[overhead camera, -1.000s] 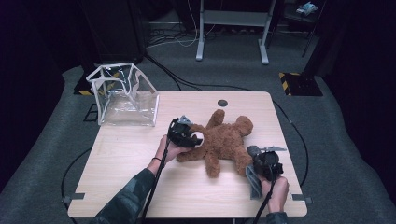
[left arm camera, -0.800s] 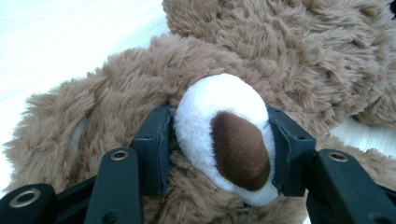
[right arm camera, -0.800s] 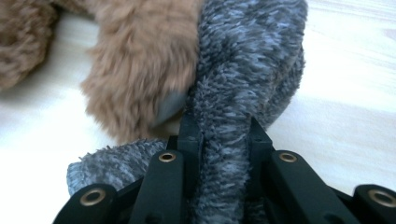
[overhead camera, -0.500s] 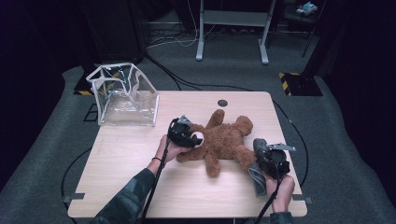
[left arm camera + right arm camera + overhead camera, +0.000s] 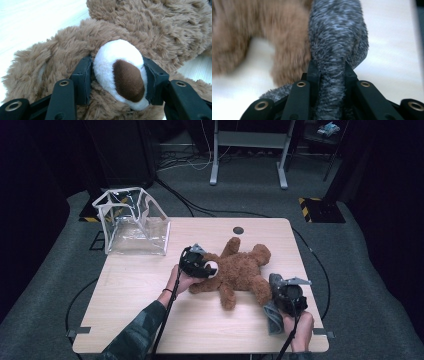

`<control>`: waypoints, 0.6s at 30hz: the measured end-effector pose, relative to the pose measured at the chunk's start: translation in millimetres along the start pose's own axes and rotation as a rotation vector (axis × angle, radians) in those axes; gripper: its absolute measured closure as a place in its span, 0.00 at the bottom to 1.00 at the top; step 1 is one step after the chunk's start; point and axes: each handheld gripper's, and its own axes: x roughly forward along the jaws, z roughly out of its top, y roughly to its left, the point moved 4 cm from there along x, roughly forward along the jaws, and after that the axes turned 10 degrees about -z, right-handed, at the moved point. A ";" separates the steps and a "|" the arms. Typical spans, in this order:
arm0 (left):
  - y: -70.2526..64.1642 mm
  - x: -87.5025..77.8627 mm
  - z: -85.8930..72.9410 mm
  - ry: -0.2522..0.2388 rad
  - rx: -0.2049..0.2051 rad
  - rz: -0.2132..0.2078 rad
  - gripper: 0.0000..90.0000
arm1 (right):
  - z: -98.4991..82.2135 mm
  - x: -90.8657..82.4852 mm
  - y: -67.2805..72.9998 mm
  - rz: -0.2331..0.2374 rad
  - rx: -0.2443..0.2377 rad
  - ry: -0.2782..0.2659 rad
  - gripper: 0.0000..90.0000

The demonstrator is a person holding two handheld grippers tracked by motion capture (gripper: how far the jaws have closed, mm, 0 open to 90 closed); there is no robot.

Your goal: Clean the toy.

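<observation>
With the left gripper (image 5: 117, 77) clamped on the white snout of the fluffy brown teddy bear (image 5: 240, 270) lying mid-table – and the right gripper (image 5: 329, 72) pinching a grey fuzzy cloth (image 5: 337, 37) (beside its leg) – the plush snout could squeeze free.

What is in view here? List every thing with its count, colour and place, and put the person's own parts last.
teddy bear: one, brown with a white muzzle, lying at the table's middle.
grey fuzzy cloth: one, grey, at the table's near right, beside the bear's leg.
clear bag: one, transparent with white edging, far left corner.
table: one, light wood.
left gripper: one, black, jaws clamped on the bear's muzzle.
right gripper: one, black, jaws pinching the cloth.
</observation>
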 end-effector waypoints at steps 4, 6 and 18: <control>-0.2 0.0 0.0 0.002 0.002 0.001 0.53 | 37.2 -2.4 0.7 0.016 -0.009 -0.079 0.82; -0.2 0.2 0.1 -0.002 -0.002 0.000 0.53 | 50.1 2.8 6.0 0.035 -0.014 -0.094 0.82; -0.2 -0.6 -0.6 0.000 0.006 -0.004 0.53 | 29.4 61.0 14.6 0.038 -0.047 0.102 0.84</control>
